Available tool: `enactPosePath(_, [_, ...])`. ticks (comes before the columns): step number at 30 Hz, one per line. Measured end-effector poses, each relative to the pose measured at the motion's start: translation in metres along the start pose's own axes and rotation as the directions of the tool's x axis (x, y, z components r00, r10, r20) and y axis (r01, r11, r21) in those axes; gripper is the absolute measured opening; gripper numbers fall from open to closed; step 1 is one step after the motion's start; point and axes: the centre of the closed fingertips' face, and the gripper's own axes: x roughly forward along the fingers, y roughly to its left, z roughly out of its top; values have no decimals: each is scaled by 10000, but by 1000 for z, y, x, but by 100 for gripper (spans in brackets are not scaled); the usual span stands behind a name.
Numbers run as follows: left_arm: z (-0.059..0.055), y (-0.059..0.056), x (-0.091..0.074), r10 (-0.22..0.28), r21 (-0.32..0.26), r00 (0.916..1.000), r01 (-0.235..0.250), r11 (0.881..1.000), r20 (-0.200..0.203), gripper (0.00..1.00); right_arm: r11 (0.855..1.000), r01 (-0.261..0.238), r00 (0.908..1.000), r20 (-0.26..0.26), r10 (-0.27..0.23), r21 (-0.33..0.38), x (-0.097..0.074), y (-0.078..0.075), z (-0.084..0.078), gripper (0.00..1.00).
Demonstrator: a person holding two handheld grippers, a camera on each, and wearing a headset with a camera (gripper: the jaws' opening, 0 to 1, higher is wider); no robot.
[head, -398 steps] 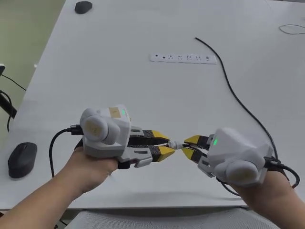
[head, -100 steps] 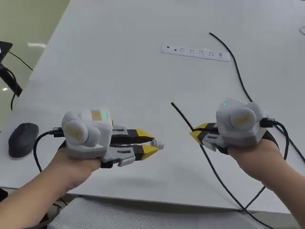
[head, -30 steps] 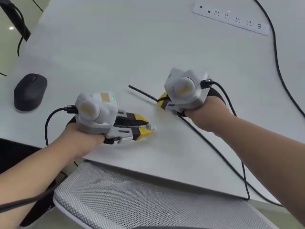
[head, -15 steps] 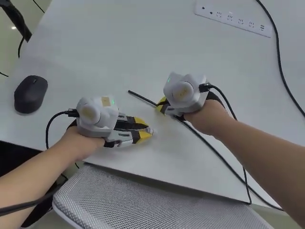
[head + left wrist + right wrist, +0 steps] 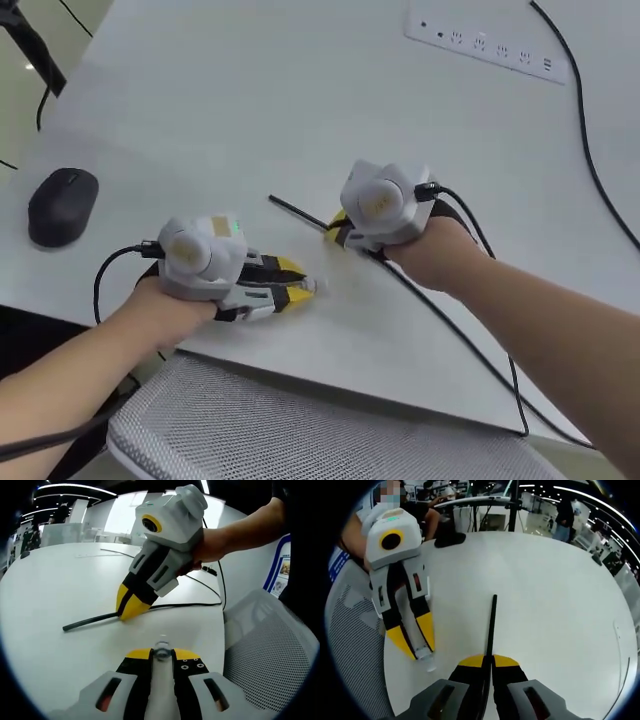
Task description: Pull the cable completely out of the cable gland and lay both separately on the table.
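Observation:
My left gripper (image 5: pixel 300 291) is low over the table's near edge, shut on the small white cable gland (image 5: pixel 311 287), which shows between its yellow jaws as a grey-white gland (image 5: pixel 161 648). My right gripper (image 5: pixel 337 228) is shut on the black cable (image 5: pixel 296 212), pressed down at the table; the cable's free end lies flat, pointing away to the left. In the right gripper view the cable (image 5: pixel 491 625) runs straight out from between the jaws, with the left gripper (image 5: pixel 420 650) and gland (image 5: pixel 426 661) beside it. The cable and gland are apart.
A black mouse (image 5: pixel 62 205) lies at the left of the white table (image 5: pixel 250 110). A white power strip (image 5: pixel 485 43) sits at the back. Another black cable (image 5: pixel 583 140) runs down the right side. A grey mesh chair (image 5: pixel 300 430) is below the near edge.
Both grippers have sunk slightly toward the table; the left one with the gland has dropped closer to the surface. The cable's end stays flat on the table.

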Motion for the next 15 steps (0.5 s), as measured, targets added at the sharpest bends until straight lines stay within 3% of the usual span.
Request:
enactPosePath(6, [0, -1, -1, 16, 197, 10000, -15, 9998, -46, 16, 10000, 25, 10000, 11, -25, 36, 0, 0, 0, 0])
enactPosePath(15, [0, -1, -1, 105, 12, 9999, -105, 9999, 66, 18, 9999, 42, 10000, 24, -42, 127, 0, 0, 2, 2])
